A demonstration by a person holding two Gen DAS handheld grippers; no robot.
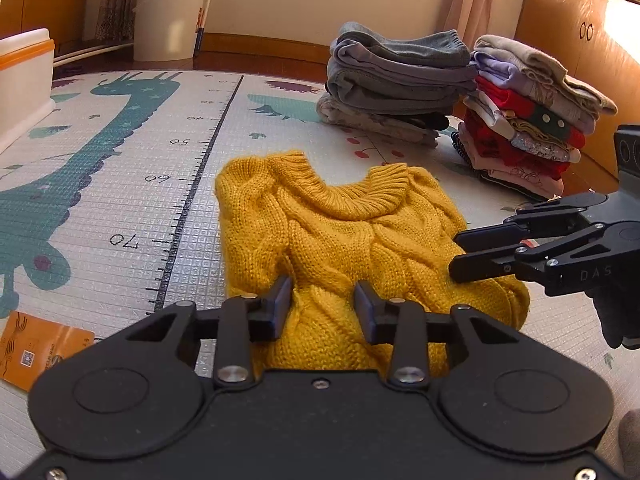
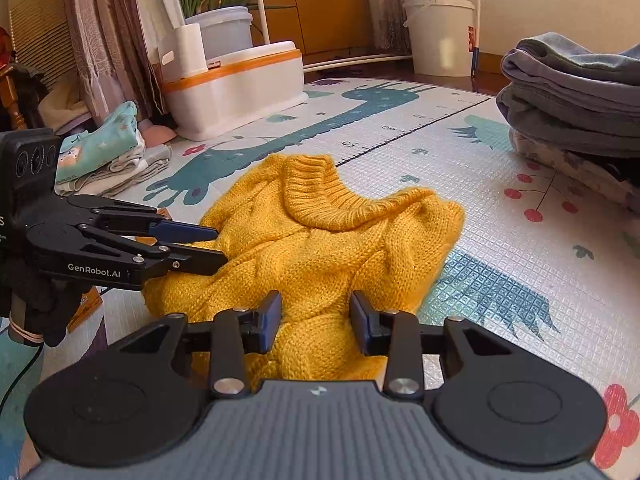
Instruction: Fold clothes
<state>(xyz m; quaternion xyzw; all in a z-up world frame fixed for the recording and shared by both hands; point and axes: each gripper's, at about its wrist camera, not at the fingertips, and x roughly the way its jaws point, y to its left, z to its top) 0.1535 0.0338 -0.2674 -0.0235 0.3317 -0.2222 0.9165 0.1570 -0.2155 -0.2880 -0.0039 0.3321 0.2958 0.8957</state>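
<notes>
Left wrist view: sweater [image 1: 340,240] lies just ahead, collar away, left gripper [image 1: 322,308] and right gripper [image 1: 456,254] both agape at its near hem.

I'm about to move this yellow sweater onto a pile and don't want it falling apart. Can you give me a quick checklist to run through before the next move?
1. Yellow sweater folded compact, collar on top: ok.
2. Left gripper open over the near edge, knit between its fingers: ok, not yet clamped.
3. Right gripper open over the other edge: ok, not yet clamped.
4. Fingers under all folded layers: cannot tell, the lower layers are hidden.
5. Grey pile and mixed pile upright on the play mat: ok.
6. Orange card lies apart from the sweater: ok.
</notes>
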